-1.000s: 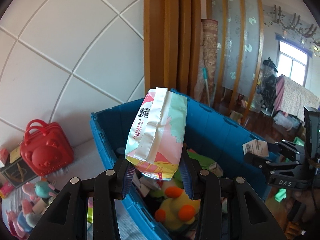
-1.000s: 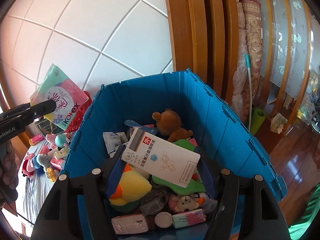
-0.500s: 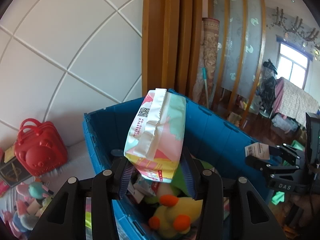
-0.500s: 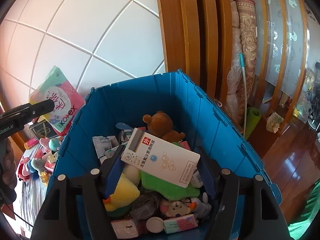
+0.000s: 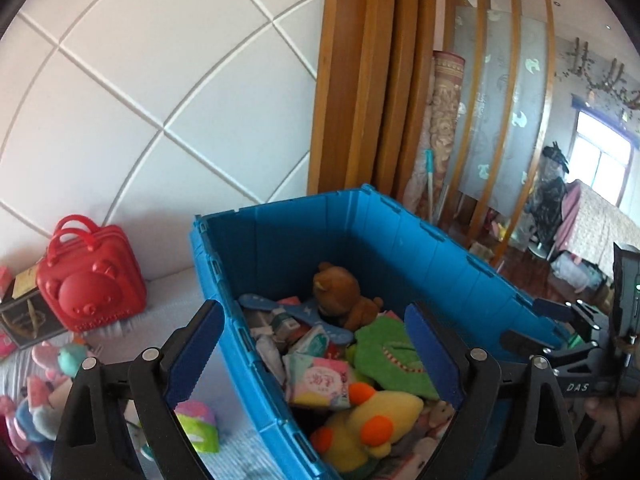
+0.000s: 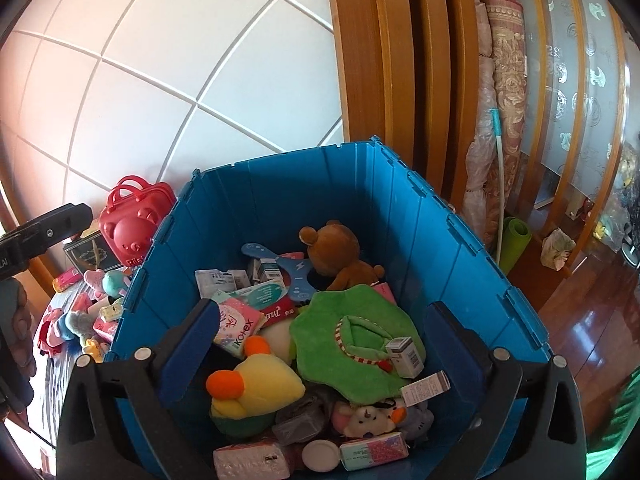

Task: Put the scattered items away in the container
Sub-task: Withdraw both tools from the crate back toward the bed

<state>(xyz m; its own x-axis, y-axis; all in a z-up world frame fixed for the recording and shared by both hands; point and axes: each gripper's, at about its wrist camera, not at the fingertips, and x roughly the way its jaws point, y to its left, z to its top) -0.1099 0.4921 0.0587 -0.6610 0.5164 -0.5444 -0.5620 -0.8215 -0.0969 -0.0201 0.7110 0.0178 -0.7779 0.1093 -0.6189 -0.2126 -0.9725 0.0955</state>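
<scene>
both tongs, left (image 5: 314,344) and right (image 6: 324,344), have just opened, now empty; blue bin (image 6: 400,200) well filled; toys (image 6: 76,320) outside remain.

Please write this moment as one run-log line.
left tongs: just opened, empty | right tongs: just opened, empty | blue crate: pink pack and white box inside

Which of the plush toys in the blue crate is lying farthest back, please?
The brown teddy bear, lying near the blue crate's far wall; the yellow duck and green plush lie nearer the camera.
</scene>
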